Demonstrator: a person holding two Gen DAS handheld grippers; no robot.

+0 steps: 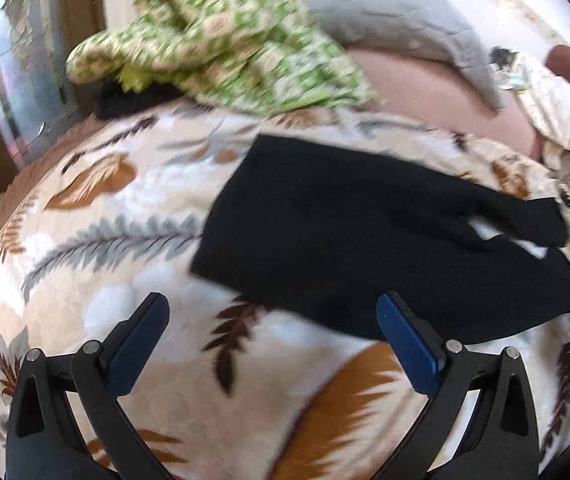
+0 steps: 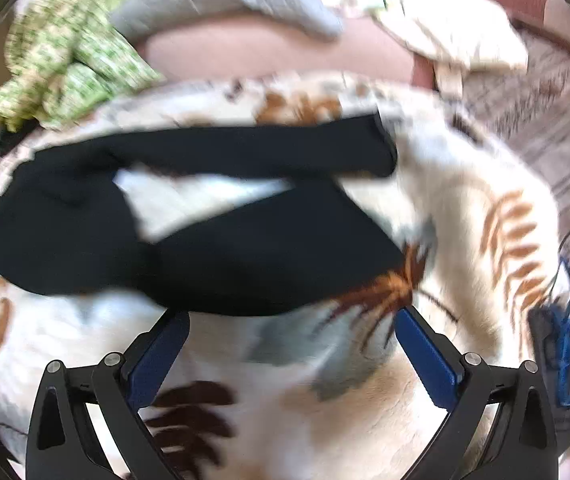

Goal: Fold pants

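Your left gripper (image 1: pixel 273 312) spread wide, held nothing. Your right gripper (image 2: pixel 293 320) likewise spread, empty. Black pants (image 1: pixel 325 236) lay flat on leaf-print blanket (image 1: pixel 97 240), ahead of both grippers, just beyond fingertips. Right view alone showed 2 legs (image 2: pixel 245 152) splayed apart, blanket between them. Left view alone showed the waist end. Green patterned cloth (image 1: pixel 221 36) heaped beyond the pants.
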